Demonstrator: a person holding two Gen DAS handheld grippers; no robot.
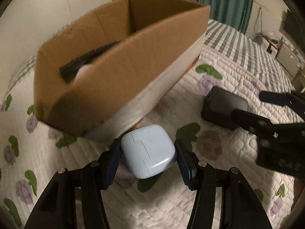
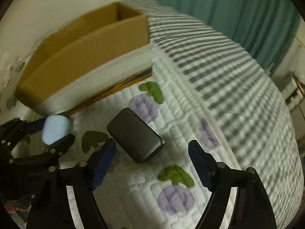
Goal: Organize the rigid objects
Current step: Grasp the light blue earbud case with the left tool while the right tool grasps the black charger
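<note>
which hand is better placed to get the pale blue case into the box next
Left. Its tongs already straddle the pale blue case, right beside the cardboard box. The right tongs sit farther off, over the black power bank.
</note>
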